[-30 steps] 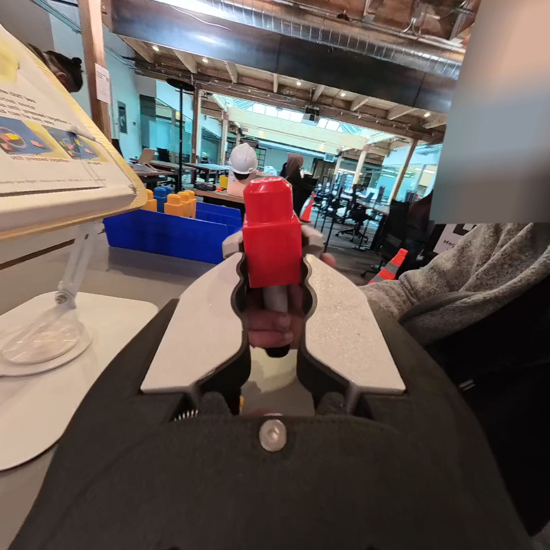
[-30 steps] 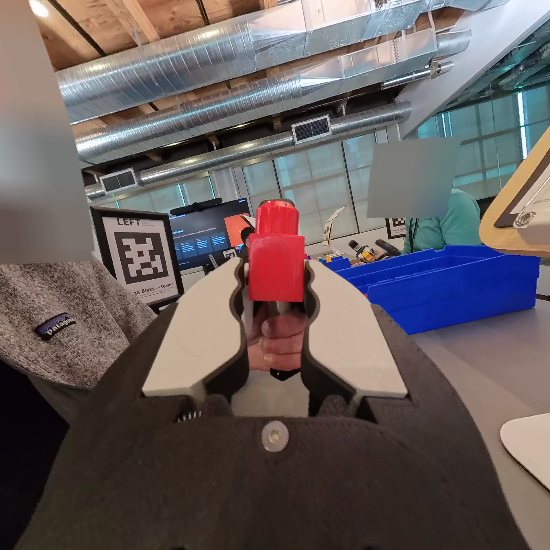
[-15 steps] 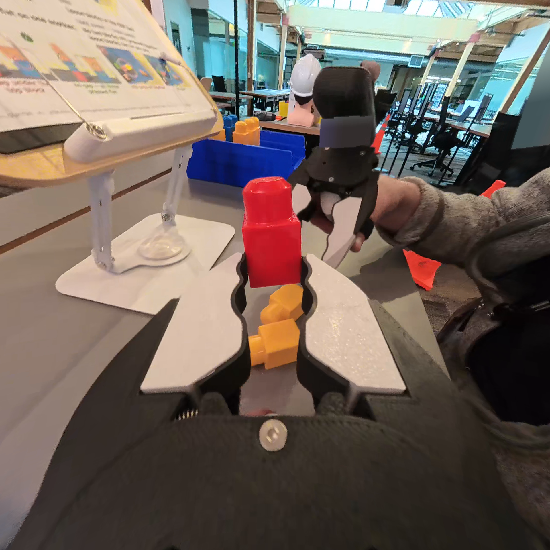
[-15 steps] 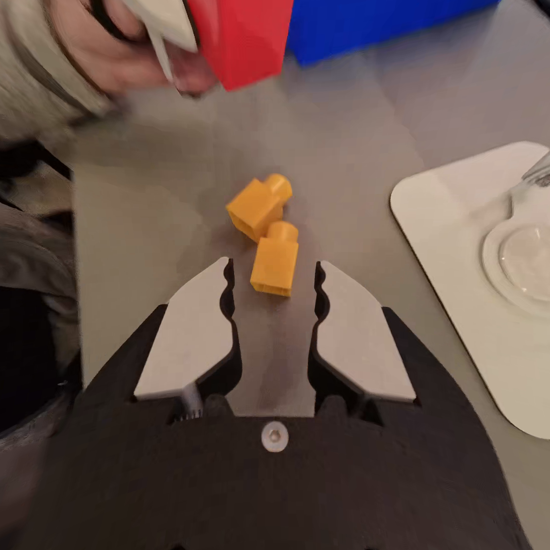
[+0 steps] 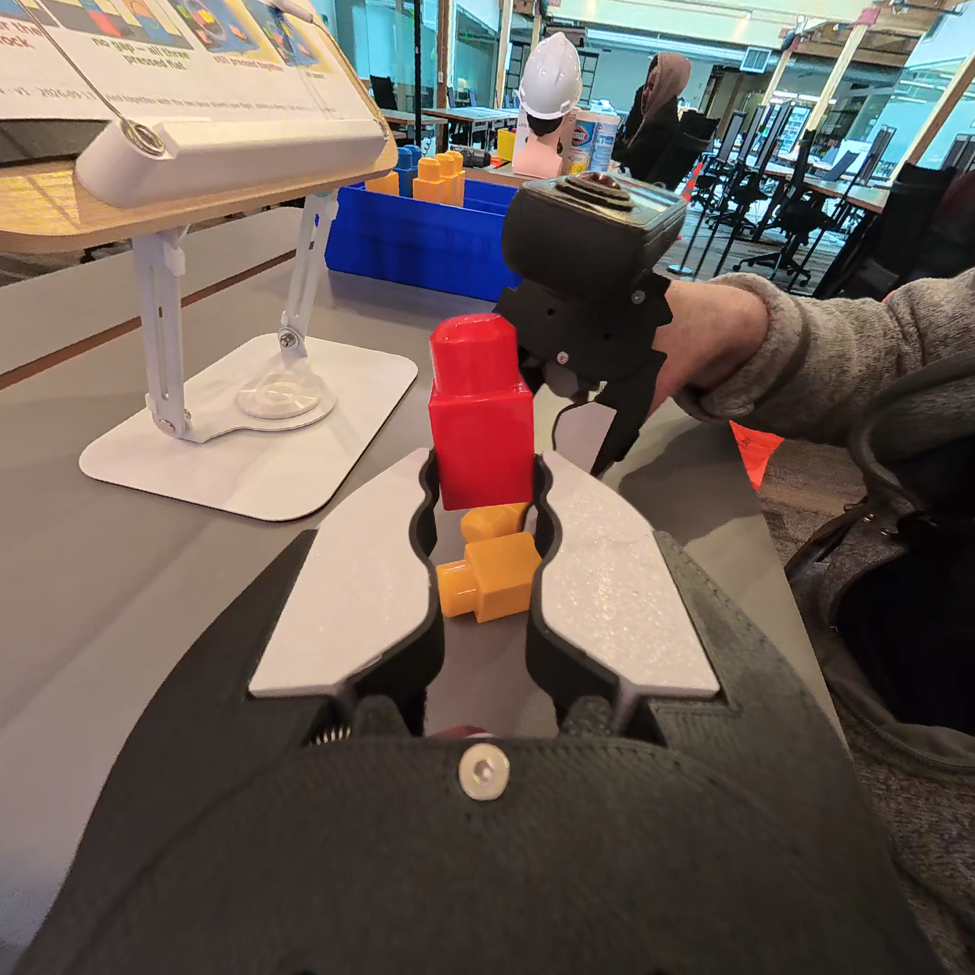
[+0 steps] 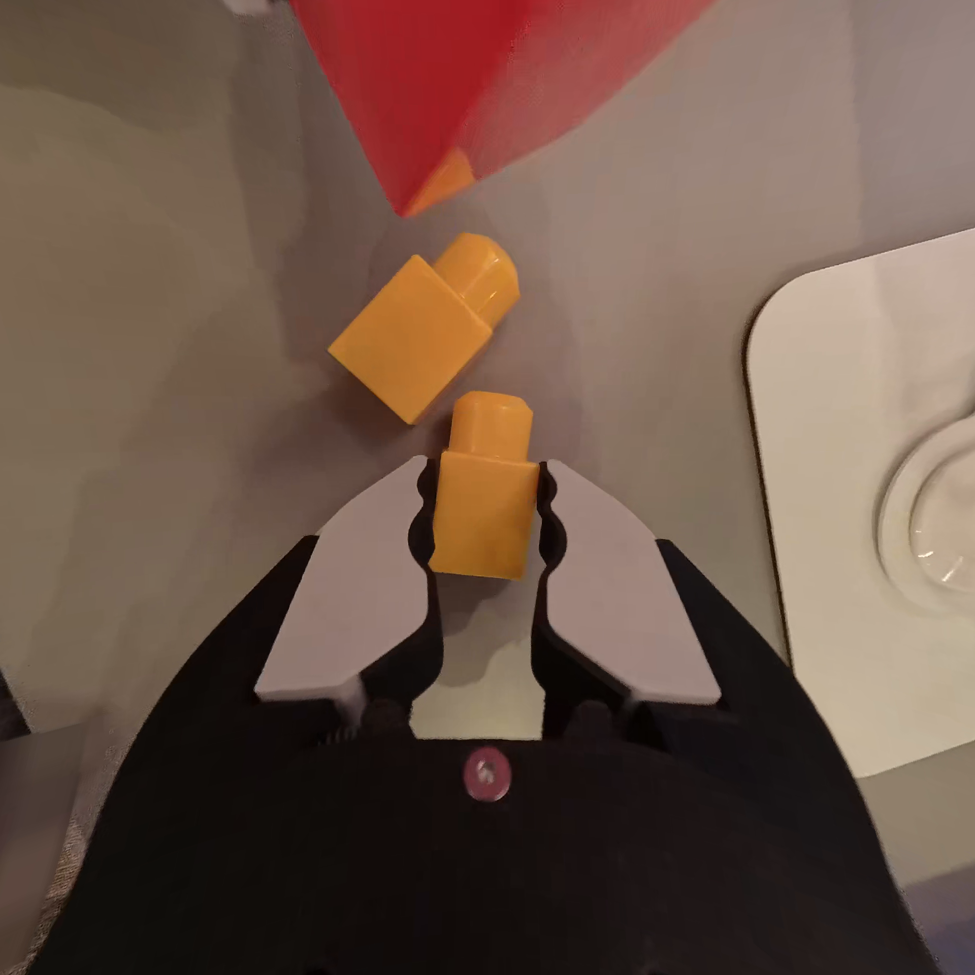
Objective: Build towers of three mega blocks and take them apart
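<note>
White and wood mark the far left of the left wrist view, where a tilted reading stand [image 5: 174, 132] rises on white legs from a flat white base [image 5: 253, 453] resting on the grey table [image 5: 63, 554]. Behind it, toward the middle, a blue bin [image 5: 417, 248] holds upright orange and blue blocks. At the centre the left tongs [image 5: 483, 475] are clamped on a red block [image 5: 477, 417], which stands upright with its stud on top, the two pads pressing its lower sides. Just below it, on the table, lie two orange blocks on their sides: the nearer orange block [image 5: 496, 572] has its stud toward the left, and the farther orange block [image 5: 493, 519] is partly hidden under the red one. To the right, a hand [image 5: 707, 337] in a grey sleeve holds the right tongs from above, pointing down at the table. In the right wrist view, the right tongs [image 6: 485, 469] sit around one orange block [image 6: 483, 519] lying on the table, stud pointing away, both pads against its sides. The other orange block [image 6: 411, 337] lies tilted just beyond it, and the red block appears blurred along the top edge.
</note>
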{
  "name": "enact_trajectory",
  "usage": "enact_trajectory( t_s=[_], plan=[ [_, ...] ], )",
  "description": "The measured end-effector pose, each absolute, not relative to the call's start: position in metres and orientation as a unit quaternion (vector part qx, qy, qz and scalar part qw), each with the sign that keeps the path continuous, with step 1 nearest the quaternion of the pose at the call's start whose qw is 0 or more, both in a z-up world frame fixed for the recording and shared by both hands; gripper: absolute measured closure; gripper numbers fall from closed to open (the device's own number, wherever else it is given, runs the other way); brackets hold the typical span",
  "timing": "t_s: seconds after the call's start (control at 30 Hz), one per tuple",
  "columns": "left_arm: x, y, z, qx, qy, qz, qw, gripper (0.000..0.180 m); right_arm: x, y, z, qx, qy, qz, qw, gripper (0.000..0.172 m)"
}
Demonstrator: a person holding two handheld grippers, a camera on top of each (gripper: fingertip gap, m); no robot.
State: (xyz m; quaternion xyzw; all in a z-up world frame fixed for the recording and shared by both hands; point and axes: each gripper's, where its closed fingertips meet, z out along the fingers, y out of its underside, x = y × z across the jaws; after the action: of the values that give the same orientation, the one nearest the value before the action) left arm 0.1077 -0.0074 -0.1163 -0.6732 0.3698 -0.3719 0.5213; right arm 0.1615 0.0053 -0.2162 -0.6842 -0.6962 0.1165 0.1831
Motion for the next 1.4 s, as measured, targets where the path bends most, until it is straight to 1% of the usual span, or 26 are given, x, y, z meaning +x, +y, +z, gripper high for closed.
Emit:
enact_trajectory(
  t_s=[0.07,0.17,0.27,0.37,0.47,0.57,0.83,1.2,1.4],
  plan=[
    [0.107,-0.008,-0.116,-0.671,0.368,-0.378,0.521,0.147,0.161,0.01,-0.214,-0.682,-0.692,0.126,0.2,0.135],
    [0.108,-0.01,-0.109,-0.659,0.359,-0.405,0.522,0.147,0.154,0.008,-0.188,-0.673,-0.656,0.24,0.243,0.135],
    [0.111,-0.013,-0.1,-0.641,0.351,-0.439,0.522,0.147,0.156,0.014,-0.127,-0.632,-0.579,0.398,0.327,0.135],
    [0.122,-0.016,-0.093,-0.627,0.353,-0.46,0.52,0.147,0.17,0.02,-0.059,-0.562,-0.48,0.547,0.392,0.135],
    [0.14,-0.017,-0.089,-0.628,0.371,-0.453,0.512,0.147,0.185,0.023,-0.013,-0.49,-0.414,0.636,0.429,0.135],
    [0.158,-0.017,-0.077,-0.601,0.377,-0.479,0.517,0.147,0.191,0.022,0.011,-0.44,-0.373,0.685,0.445,0.135],
    [0.188,-0.015,-0.06,-0.567,0.387,-0.505,0.522,0.147,0.19,0.015,0.03,-0.377,-0.345,0.692,0.509,0.135],
    [0.194,-0.01,-0.055,-0.562,0.38,-0.504,0.535,0.147,0.182,0.011,0.022,-0.384,-0.348,0.688,0.509,0.135],
    [0.192,-0.009,-0.045,-0.553,0.366,-0.503,0.555,0.147,0.178,0.006,0.021,-0.384,-0.355,0.684,0.509,0.135]
  ],
)
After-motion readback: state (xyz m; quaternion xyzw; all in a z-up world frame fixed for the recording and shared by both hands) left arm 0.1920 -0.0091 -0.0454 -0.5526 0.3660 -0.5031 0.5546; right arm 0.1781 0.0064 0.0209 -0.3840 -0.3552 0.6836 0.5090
